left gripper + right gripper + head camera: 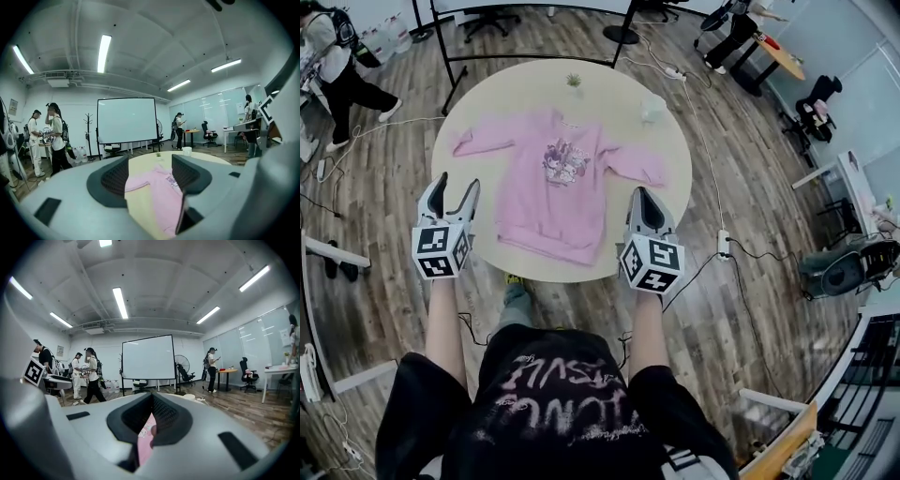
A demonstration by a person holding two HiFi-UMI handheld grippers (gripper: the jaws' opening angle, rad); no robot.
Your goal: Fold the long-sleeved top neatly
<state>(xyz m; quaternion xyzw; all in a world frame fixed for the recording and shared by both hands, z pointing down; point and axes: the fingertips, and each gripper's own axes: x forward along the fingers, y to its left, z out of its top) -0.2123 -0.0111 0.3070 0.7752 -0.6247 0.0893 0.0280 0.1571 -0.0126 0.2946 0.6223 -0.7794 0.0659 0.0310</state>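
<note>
The left gripper (456, 184) hovers over the near-left edge of the round table (487, 112), jaws apart and empty. Beside it the pink top (553, 178) lies spread flat, print up, sleeves out. The right gripper (641, 194) hangs just right of the hem, clenched on nothing. It probably needs to open first, then each gripper should pinch its hem corner evenly.

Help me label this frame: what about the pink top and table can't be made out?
Pink top, head view: chest print too small to read; underside hidden against the table.
Left gripper view: the left gripper covers the top's near hem and one sleeve.
Right gripper view: the shut right gripper leaves only a pink sliver.
Plant and cup: too small for detail.
</note>
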